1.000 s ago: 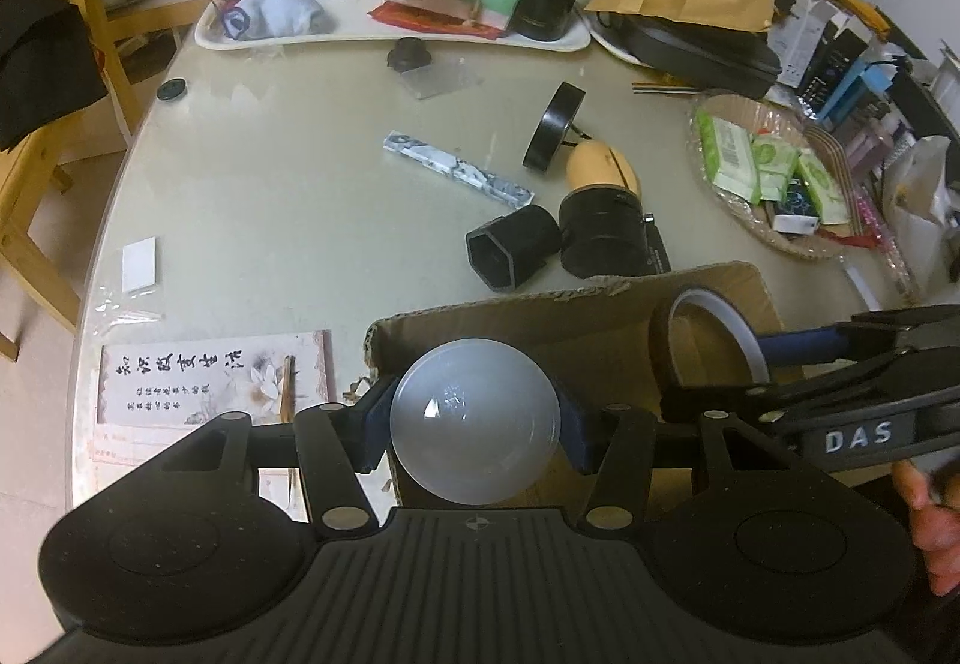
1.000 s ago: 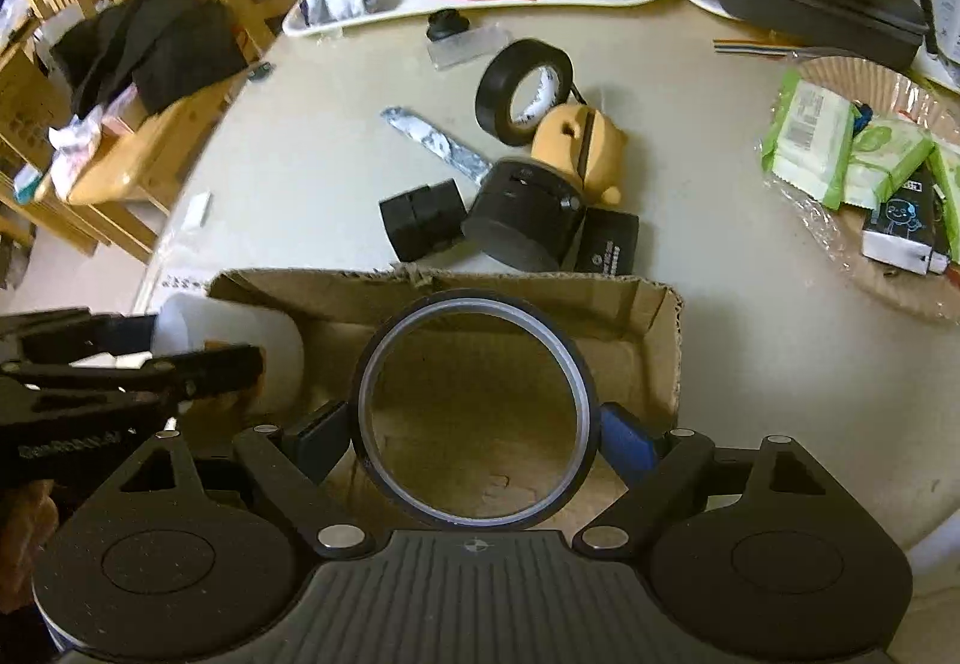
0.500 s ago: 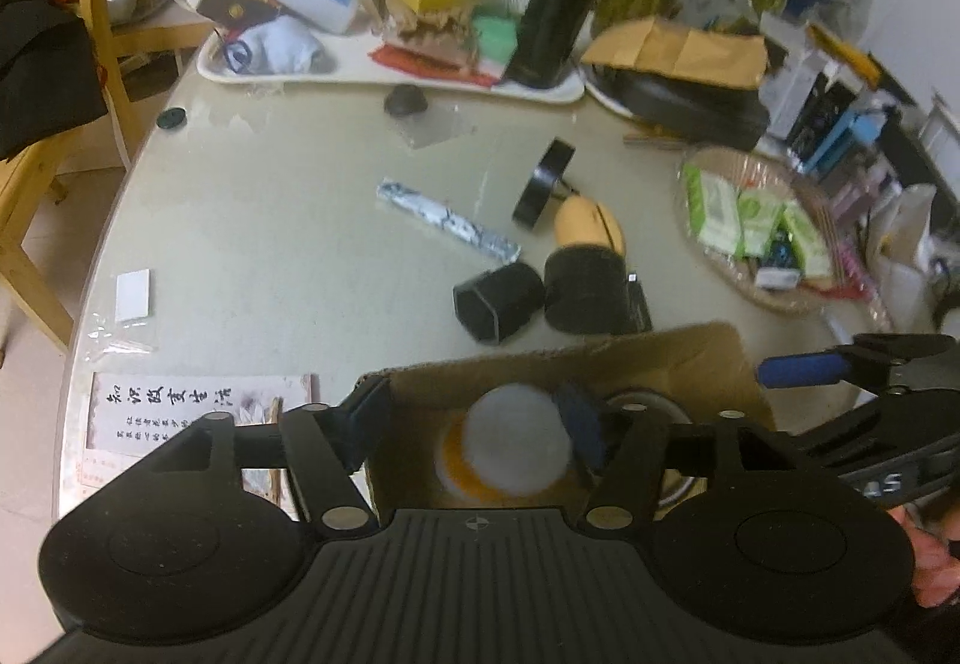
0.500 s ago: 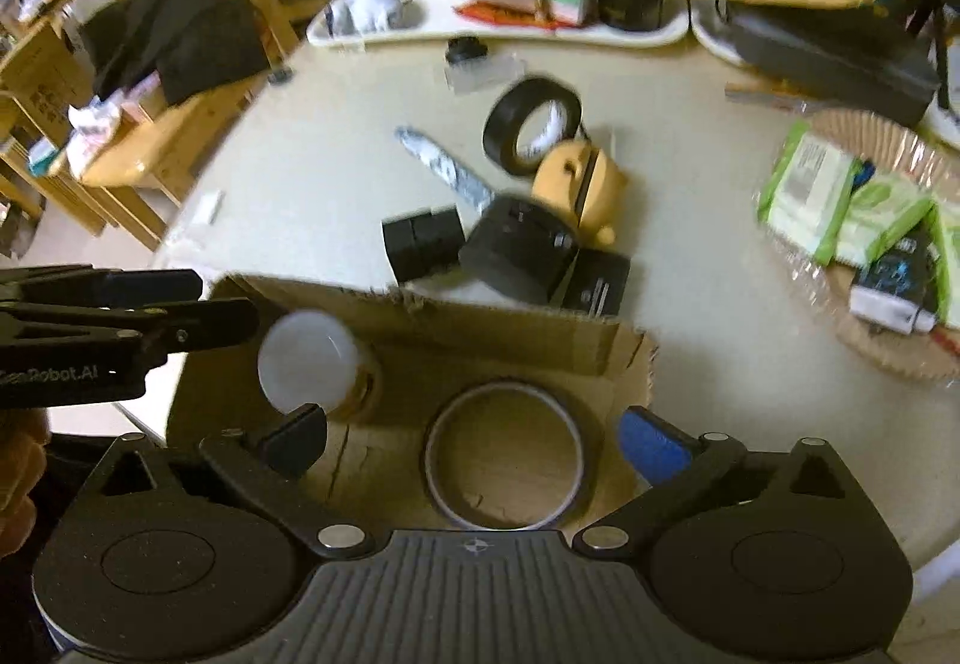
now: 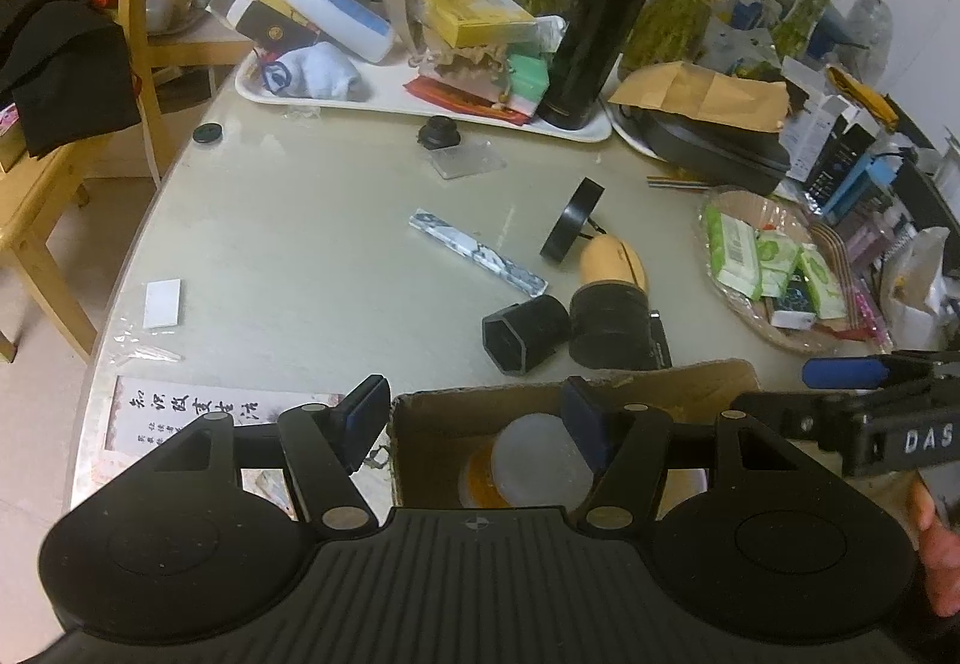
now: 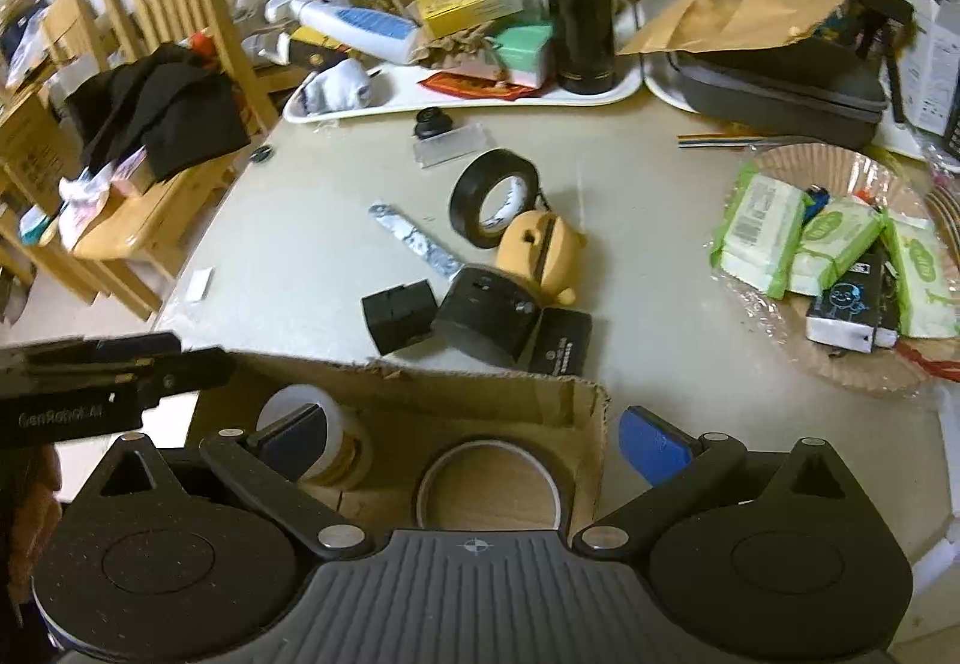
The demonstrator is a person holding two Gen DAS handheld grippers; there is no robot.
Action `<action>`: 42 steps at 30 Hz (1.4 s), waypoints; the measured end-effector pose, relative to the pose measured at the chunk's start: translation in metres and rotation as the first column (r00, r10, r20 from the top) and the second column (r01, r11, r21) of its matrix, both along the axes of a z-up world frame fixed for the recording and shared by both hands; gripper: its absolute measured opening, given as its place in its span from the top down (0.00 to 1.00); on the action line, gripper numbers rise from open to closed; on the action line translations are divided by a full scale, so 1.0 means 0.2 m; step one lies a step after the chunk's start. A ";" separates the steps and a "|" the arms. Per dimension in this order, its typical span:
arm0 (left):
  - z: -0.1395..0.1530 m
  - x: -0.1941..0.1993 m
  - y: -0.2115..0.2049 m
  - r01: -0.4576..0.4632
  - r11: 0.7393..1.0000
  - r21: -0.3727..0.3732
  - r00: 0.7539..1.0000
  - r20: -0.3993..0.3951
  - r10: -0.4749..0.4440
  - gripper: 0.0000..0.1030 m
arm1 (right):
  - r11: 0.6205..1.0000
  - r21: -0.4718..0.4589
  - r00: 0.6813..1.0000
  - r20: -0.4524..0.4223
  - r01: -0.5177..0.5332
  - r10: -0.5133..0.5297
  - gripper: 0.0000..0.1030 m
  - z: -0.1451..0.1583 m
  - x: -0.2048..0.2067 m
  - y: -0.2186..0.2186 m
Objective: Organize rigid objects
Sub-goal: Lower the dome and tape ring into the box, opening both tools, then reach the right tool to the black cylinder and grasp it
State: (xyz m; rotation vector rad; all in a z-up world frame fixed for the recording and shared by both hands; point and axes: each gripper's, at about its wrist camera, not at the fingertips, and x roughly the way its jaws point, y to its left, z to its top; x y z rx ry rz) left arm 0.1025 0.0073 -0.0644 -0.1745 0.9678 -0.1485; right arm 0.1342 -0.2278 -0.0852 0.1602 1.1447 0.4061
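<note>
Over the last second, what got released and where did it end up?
Both grippers let go. The left gripper dropped the white-lidded jar into the cardboard box; the right gripper released the tape ring, now lying flat beside the jar. Both sets of fingers stand open above the box. The loose black pieces on the table stayed put.

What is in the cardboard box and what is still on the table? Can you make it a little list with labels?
box: cardboard box, open top, at the near table edge
inside box: white-lidded jar and tape ring, lying apart
left gripper: open, above the jar
right gripper: open, above the tape ring
still on table: black tape roll, yellow case, black hexagonal cup
</note>
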 end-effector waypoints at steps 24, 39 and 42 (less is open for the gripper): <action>0.01 0.00 -0.11 0.079 0.997 -0.009 0.997 0.017 -0.079 0.39 | 0.998 -0.020 0.998 -0.020 0.067 -0.067 0.00 -0.06 0.07 -0.08; 0.11 0.03 -0.14 0.068 0.990 0.122 0.985 0.151 -0.087 0.39 | 0.992 0.019 0.992 0.030 0.122 -0.122 0.00 -0.06 0.11 -0.09; 0.13 0.06 -0.19 0.099 0.974 0.204 0.972 0.191 -0.139 0.39 | 0.993 0.007 0.992 0.040 0.121 -0.121 0.00 -0.08 0.14 -0.09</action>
